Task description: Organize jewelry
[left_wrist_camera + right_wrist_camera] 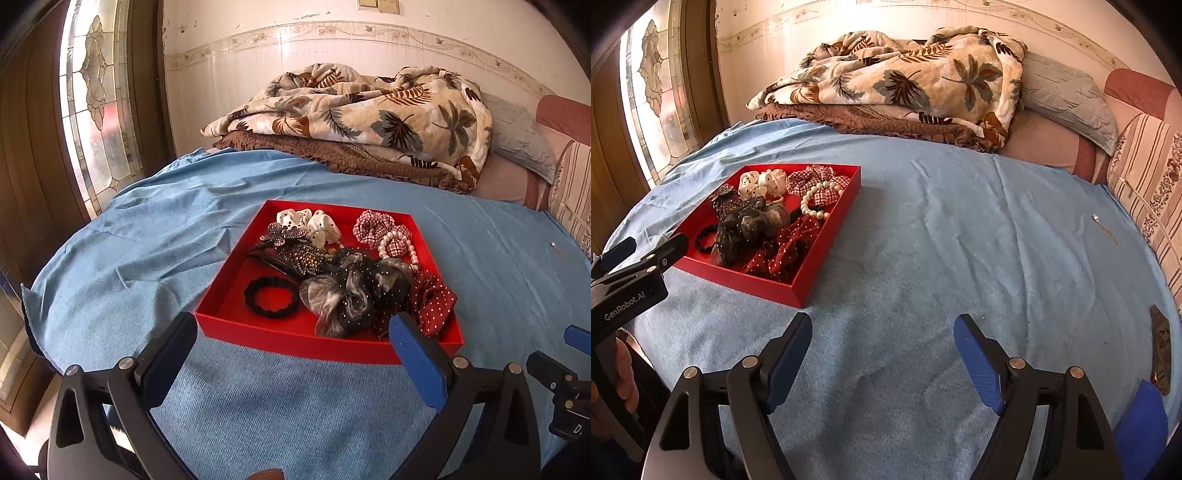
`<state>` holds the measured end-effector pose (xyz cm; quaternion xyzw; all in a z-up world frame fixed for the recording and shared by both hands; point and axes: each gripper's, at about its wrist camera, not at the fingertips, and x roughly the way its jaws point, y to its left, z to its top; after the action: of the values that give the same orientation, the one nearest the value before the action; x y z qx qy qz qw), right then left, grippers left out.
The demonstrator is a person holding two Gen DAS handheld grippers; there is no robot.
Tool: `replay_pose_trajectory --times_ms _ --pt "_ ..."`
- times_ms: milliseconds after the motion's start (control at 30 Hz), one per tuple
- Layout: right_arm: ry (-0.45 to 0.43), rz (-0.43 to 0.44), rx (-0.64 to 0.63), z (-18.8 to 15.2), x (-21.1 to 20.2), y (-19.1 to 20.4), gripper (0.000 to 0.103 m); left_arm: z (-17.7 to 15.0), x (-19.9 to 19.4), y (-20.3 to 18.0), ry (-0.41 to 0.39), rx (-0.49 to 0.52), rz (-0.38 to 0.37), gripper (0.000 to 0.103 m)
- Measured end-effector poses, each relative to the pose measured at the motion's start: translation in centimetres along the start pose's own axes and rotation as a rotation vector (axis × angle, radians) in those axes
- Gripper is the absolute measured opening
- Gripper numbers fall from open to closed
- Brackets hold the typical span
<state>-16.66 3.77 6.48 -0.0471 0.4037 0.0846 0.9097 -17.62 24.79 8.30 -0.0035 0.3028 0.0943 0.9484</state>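
A red tray (295, 341) (768, 286) sits on the blue cloth and holds several hair pieces: a black hair tie (271, 297), a grey-black scrunchie (354, 295) (750, 225), a red dotted scrunchie (434, 301) (783, 251), a rhinestone clip (291, 247), a white dotted scrunchie (314, 225), a checked scrunchie (376, 227) and a pearl bracelet (397, 245) (812, 203). My left gripper (293, 326) stands open at the tray's near wall, nothing between its fingers. My right gripper (882, 328) hangs open over bare cloth right of the tray, empty.
The blue cloth (960, 229) covers a bed. A folded leaf-print blanket (351, 114) and a pillow (1067, 96) lie at the back. A small shiny item (1095, 218) and a flat brown object (1160, 350) lie on the cloth's right side. A glass door (96, 110) stands left.
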Motion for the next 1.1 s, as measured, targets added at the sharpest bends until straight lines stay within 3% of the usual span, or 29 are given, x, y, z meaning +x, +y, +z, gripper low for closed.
replay_pose_trajectory --times_ms 800,1100 --pt "-0.083 0.007 -0.01 -1.8 -2.9 -0.2 0.09 -0.8 -8.1 -1.3 -0.012 -0.027 -0.007 0.103" --pt "-0.106 0.011 -0.007 -2.1 -3.8 -0.2 0.09 -0.7 -9.4 -2.2 -0.028 -0.001 0.002 0.103"
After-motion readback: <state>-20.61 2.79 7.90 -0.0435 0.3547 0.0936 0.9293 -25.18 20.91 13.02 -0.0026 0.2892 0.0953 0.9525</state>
